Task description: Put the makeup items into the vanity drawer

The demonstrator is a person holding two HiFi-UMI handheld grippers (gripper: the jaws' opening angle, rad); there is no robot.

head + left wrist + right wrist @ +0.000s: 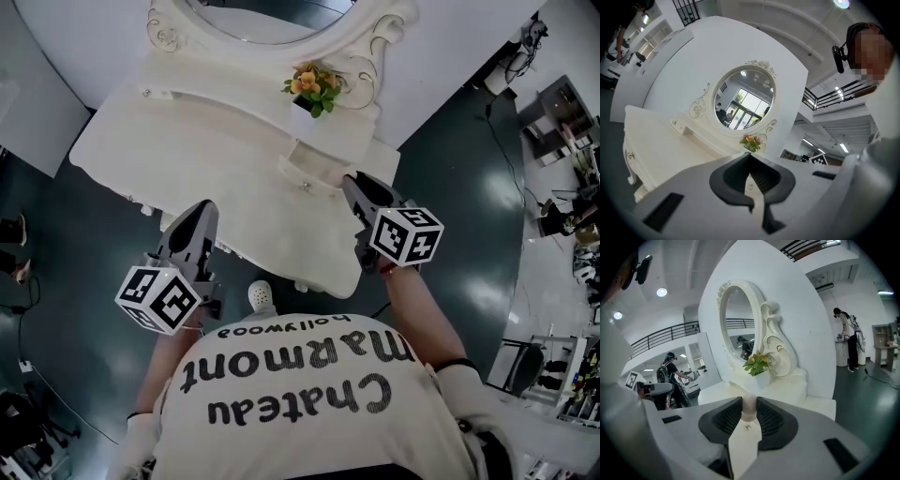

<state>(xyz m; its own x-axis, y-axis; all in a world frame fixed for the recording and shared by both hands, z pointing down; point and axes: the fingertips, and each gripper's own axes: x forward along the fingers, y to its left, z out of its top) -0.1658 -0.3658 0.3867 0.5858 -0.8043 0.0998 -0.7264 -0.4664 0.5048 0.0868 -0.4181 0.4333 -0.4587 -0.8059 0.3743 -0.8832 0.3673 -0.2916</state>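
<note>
The white vanity (187,141) stands in front of me. Its small upper drawer (309,167) has a metal knob (303,187) and looks pulled out a little. My right gripper (352,182) hovers just right of that drawer, over the tabletop. In the right gripper view, the right gripper (749,401) is shut on a pale beige, round-ended makeup item (749,409), with the knob (746,427) showing below it. My left gripper (202,210) hangs at the vanity's front edge. In the left gripper view, the left gripper (750,157) has its tips together and holds nothing.
A pot of orange flowers (312,87) stands against the oval mirror's carved frame (375,37). My white shoe (262,296) is on the dark glossy floor below the front edge. Shelves and gear crowd the far right (562,122). A person (848,338) works in the background.
</note>
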